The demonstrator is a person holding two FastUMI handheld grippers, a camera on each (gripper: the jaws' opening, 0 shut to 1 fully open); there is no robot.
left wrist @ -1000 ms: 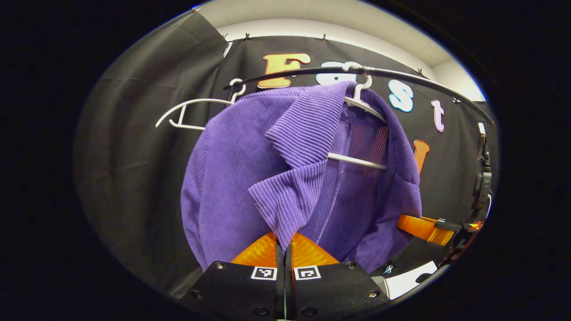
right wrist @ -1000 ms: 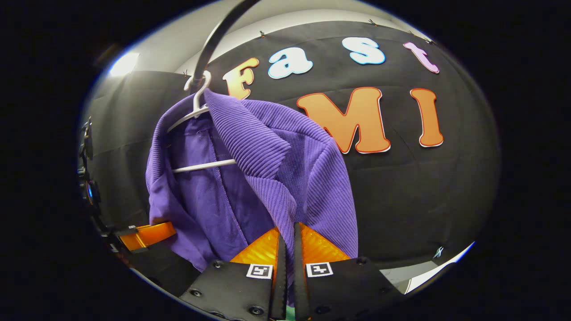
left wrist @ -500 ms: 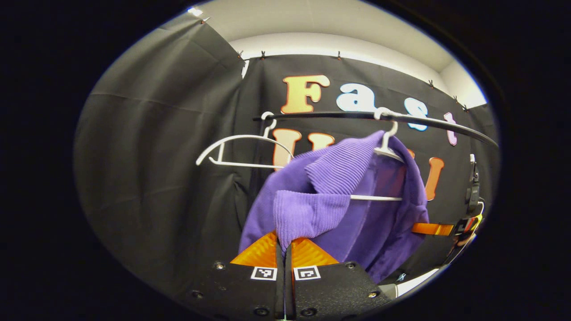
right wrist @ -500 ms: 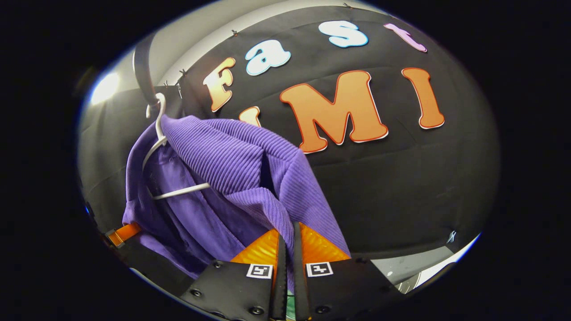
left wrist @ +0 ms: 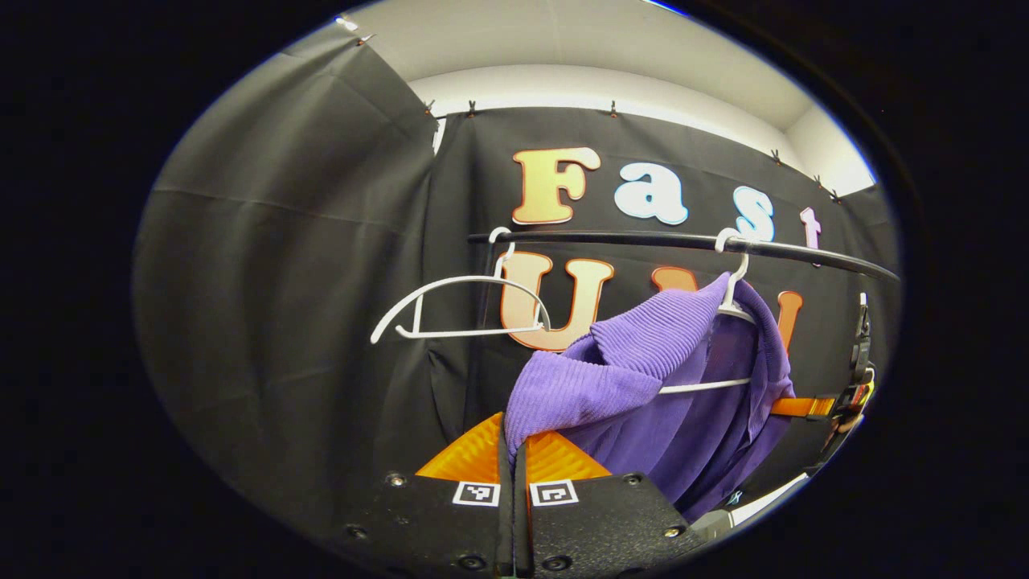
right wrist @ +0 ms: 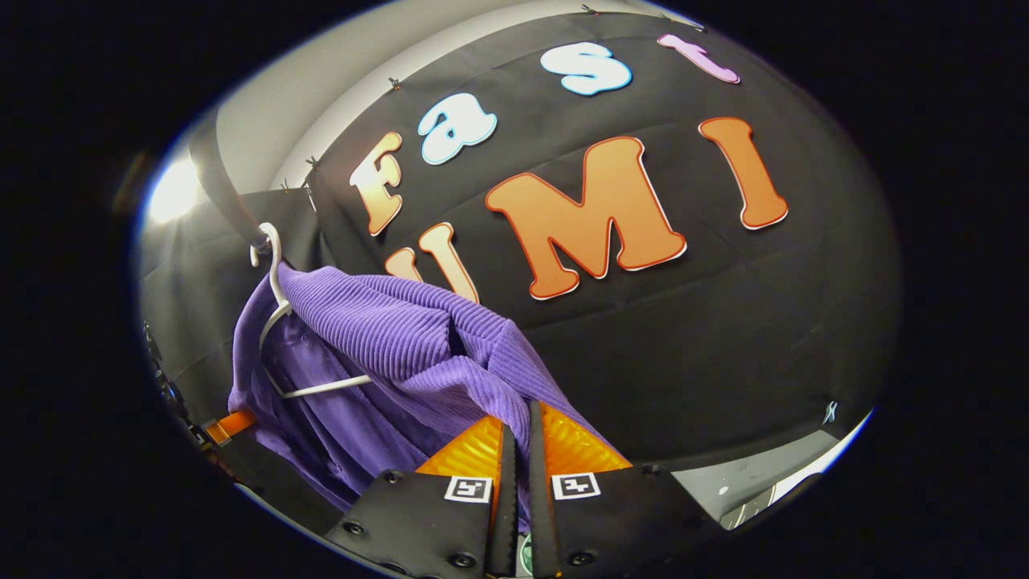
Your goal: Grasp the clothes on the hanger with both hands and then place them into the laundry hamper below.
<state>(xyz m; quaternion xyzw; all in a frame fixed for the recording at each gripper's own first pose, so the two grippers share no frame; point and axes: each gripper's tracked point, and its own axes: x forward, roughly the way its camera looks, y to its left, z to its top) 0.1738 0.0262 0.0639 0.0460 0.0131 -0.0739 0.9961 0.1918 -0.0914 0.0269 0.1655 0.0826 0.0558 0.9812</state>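
In the left gripper view, an empty white hanger (left wrist: 458, 305) hangs at centre left on the black rail (left wrist: 683, 241); the left gripper (left wrist: 512, 438) at bottom centre pinches the purple garment (left wrist: 643, 378); right gripper view: the garment's hanger (right wrist: 285, 338) sits left, and the right gripper (right wrist: 518, 434) clamps its fabric at bottom centre.

The garment (left wrist: 643, 378) is purple, its outer face ribbed, its inner face plain; both hangers (left wrist: 450, 310) are white; the rail (left wrist: 643, 239) is black.
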